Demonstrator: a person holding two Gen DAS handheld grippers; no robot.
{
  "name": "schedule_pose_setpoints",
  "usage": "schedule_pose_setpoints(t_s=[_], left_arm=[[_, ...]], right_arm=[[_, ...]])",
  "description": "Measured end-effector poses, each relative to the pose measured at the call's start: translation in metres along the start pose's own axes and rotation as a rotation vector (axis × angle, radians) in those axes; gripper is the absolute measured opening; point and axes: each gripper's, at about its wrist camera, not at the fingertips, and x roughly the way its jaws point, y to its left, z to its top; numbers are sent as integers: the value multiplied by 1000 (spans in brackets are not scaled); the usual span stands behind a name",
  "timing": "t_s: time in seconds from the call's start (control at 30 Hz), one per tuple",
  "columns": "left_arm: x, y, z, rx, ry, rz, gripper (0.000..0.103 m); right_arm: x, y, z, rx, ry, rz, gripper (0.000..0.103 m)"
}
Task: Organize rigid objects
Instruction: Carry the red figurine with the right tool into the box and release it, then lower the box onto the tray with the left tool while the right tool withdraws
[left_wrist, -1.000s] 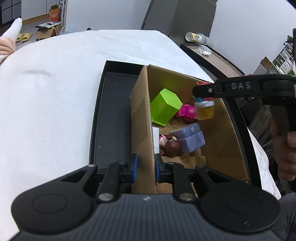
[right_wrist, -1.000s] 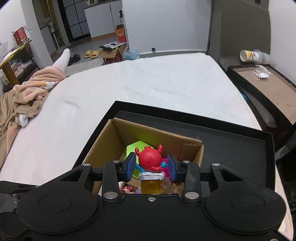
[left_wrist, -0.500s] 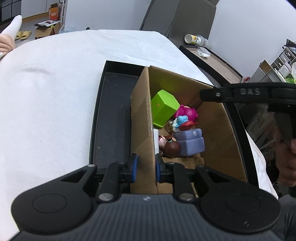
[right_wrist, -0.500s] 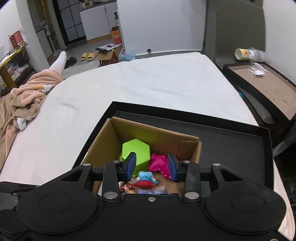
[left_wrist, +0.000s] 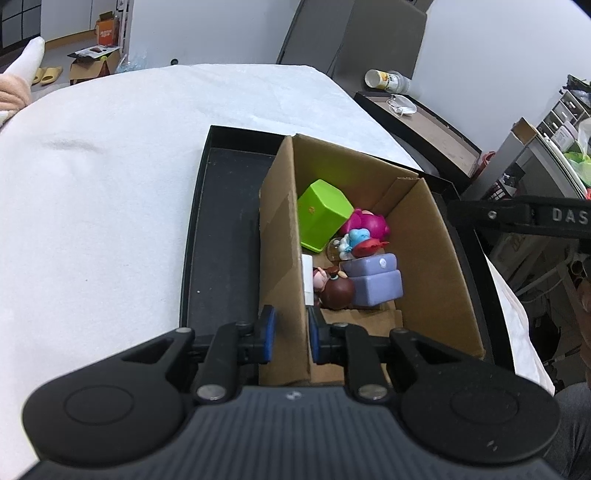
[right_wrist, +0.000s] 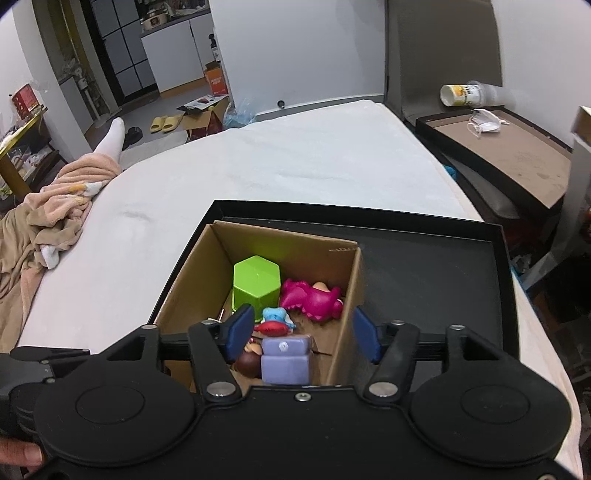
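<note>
White bed carries a cardboard box; left claw clenched on its wall. Right claw, released and empty, hovers above; toys boxed, so next likely withdrawal.

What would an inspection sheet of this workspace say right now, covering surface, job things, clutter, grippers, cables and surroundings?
Surface: white bed cover bearing a black tray.
Job's things: cardboard box in the tray holds a green hexagonal cup, magenta toy, red-and-blue figure, purple block and brown-haired figurine.
Clutter: beige blanket at the bed's edge.
Grippers: left gripper clamps the box wall; right gripper open above the box, empty.
Cables: nothing seen.
Surroundings: side table with a face mask and a cup; slippers on the floor.
</note>
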Motion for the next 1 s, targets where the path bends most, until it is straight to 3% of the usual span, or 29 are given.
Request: schedule_pose_setpoints(t_s=[0.2,0.5,0.7,0.8,0.9,1.0], left_arm=[[-8,-3,-2,11,-5,-4,18],[-27,-21,7,62,27,16,18],[-53,-46,17,99,3,23,21],[-63,-58,20,113,12,31,29],[-77,-69,19,132,-4,27,47],[-91,-80,17,142,-24,17,56]], right_arm=[[-23,-8,-12,25,-20,-29,84],[-55,-21,-31,67,-35,-73,101],[-75,-29,-44,90,-44,-90,103],[-87,-31,-50,94,-56,-94,103],[-100,-34,-53,100,-75,-97,103],[-113,-36,-54,104,-89,-89,103]])
